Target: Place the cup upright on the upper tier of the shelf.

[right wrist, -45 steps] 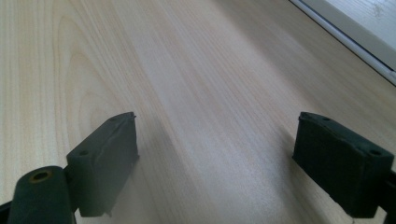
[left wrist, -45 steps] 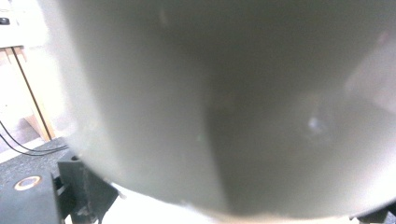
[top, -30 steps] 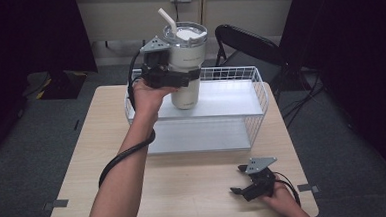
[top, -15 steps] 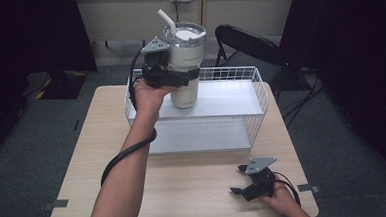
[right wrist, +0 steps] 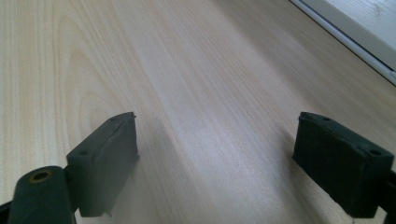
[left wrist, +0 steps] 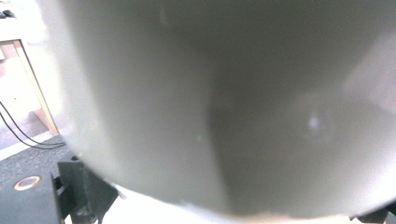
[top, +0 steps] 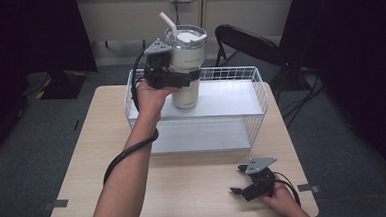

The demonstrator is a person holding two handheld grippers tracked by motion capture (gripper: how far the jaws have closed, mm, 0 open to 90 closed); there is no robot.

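Observation:
A tall cream tumbler with a lid and a straw stands upright over the upper shelf of a white wire basket; I cannot tell whether its base touches the shelf. My left gripper is shut on the tumbler's middle, reaching in from the left. In the left gripper view the tumbler's pale wall sits right against the camera. My right gripper lies low at the table's front right, open with nothing between its pads, over bare wood.
The basket sits at the back middle of the light wooden table, with a lower shelf open toward me. A black folding chair stands behind the table. Dark curtains hang on both sides.
Almost nothing has moved; the left gripper and the tumbler hold the same place over the shelf. The right gripper stays still.

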